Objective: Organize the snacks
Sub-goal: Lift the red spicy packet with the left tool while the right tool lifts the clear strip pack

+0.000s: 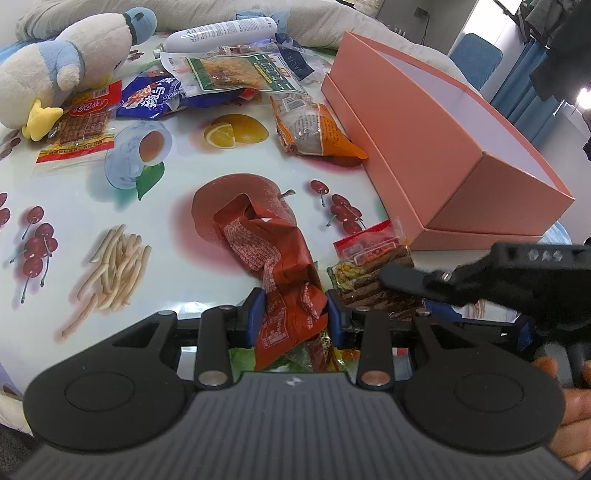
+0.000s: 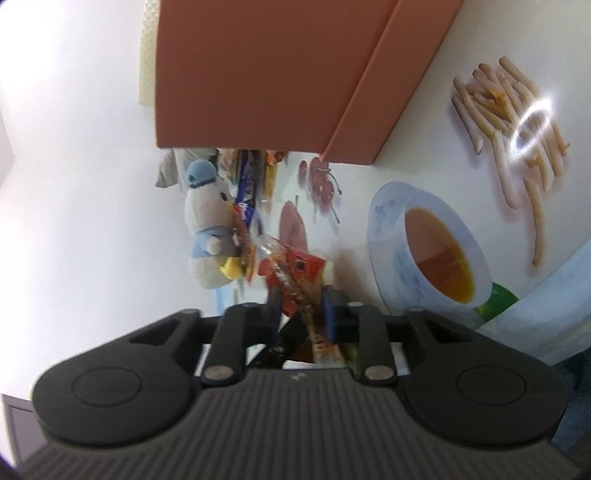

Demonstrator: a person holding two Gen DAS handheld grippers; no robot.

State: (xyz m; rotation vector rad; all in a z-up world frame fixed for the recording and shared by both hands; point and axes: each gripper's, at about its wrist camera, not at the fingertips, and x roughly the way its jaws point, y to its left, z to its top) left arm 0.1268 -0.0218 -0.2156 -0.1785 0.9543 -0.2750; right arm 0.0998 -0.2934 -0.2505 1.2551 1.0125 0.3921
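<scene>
My left gripper (image 1: 291, 317) is shut on a crumpled red snack packet (image 1: 273, 254) that hangs forward over the fruit-print tablecloth (image 1: 177, 177). My right gripper (image 2: 301, 314) is shut on a clear-and-red snack packet (image 2: 295, 273); its view is rolled sideways. In the left wrist view the right gripper (image 1: 406, 280) reaches in from the right, over that packet (image 1: 373, 266). An open pink box (image 1: 443, 147) stands at the right, also in the right wrist view (image 2: 258, 74). Several more snack packets (image 1: 236, 74) lie at the far side.
A white-and-blue plush toy (image 1: 62, 62) sits at the far left, also in the right wrist view (image 2: 207, 229). A white tube (image 1: 221, 33) lies behind the packets. An orange packet (image 1: 314, 129) lies beside the box. Cushions lie behind.
</scene>
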